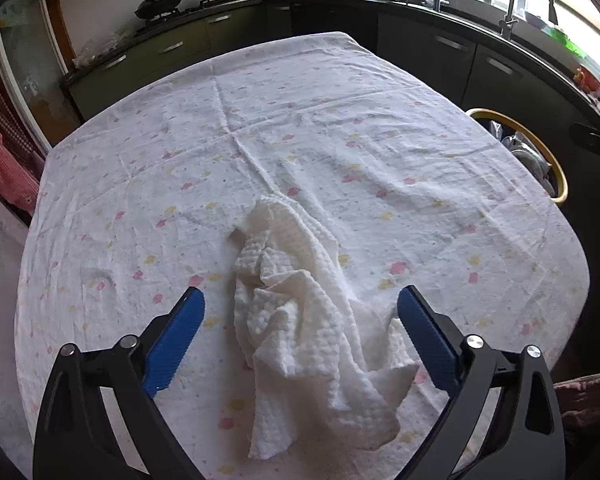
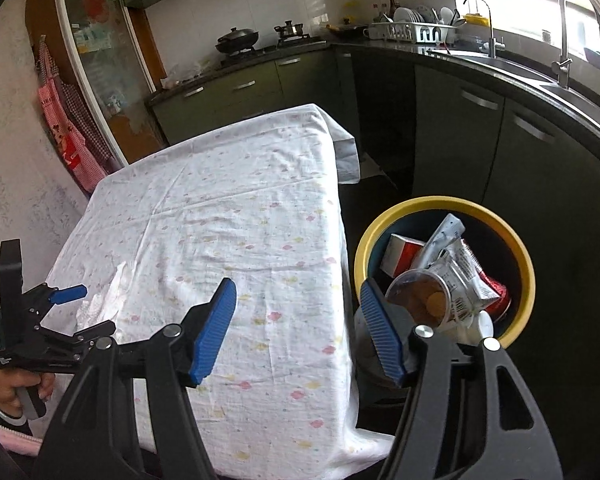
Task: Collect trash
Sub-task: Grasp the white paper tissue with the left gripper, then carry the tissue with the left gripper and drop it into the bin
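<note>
A crumpled white paper towel (image 1: 304, 304) lies on the floral tablecloth (image 1: 300, 128), near the front edge. My left gripper (image 1: 302, 300) is open, its blue fingers to either side of the towel, just above it. My right gripper (image 2: 298, 294) is open and empty, held above the table's right edge next to the yellow-rimmed trash bin (image 2: 530, 276). The bin holds a plastic cup (image 2: 420, 300), wrappers and a red-white carton (image 2: 400, 254). The bin's rim also shows in the left wrist view (image 1: 556, 168). The left gripper shows at the far left of the right wrist view (image 2: 70, 294).
The table stands in a kitchen. Dark cabinets (image 2: 480, 140), a sink with a tap (image 2: 566, 40), a dish rack (image 2: 416, 32) and a stove with a pan (image 2: 236, 40) run along the back and right. A red apron (image 2: 66, 128) hangs on the left.
</note>
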Tool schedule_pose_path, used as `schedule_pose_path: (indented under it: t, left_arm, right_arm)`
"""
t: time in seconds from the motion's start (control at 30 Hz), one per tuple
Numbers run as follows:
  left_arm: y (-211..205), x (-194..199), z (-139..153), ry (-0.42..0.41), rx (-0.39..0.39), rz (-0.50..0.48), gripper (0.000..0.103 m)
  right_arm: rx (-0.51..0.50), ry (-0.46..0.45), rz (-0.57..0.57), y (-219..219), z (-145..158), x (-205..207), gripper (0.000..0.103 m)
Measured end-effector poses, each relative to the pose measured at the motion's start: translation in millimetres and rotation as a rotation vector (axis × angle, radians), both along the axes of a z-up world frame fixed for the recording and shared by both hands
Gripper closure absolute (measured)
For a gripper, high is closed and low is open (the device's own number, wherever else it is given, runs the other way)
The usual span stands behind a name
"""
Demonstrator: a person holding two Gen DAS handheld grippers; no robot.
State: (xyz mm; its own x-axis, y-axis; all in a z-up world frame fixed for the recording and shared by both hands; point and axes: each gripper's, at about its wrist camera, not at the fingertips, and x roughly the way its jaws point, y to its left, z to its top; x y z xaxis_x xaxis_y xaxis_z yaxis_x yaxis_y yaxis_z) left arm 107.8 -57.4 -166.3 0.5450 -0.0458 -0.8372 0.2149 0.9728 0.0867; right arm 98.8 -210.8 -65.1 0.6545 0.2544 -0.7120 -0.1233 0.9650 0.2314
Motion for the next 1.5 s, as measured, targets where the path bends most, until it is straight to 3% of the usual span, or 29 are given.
schedule_pose_path:
  t: [0.13,0.47,0.73,0.87,1.17,1.5]
  left_arm:
    - [2,3,-6,0.024,-0.016,0.013,0.022]
    - [2,-2,-6,0.021,-0.057,0.009,0.036]
    - [10,-4,-1,0.011,-0.079,0.022,0.076]
    - [13,-6,3,-0.002,-0.087,0.026,0.085]
    - [1,-16,46,-0.095,-0.060,-0.037,0.088]
    - [-69,-8,117,-0.198,-0.093,-0.268,0.088]
  right_arm:
    - [0.007,0.000,0.006,1,0,0,0.042]
    - [0.012,-0.006,0.005,1,4,-2,0.042]
    - [0.019,-0.012,0.001,-1,5,-3,0.042]
    - [0.020,-0.014,-0.001,-2,6,-3,0.042]
    - [0.017,-0.040,-0.029,-12,16,-10,0.042]
    - [-0.002,-0.066,-0.160,-58,22,-31,0.042]
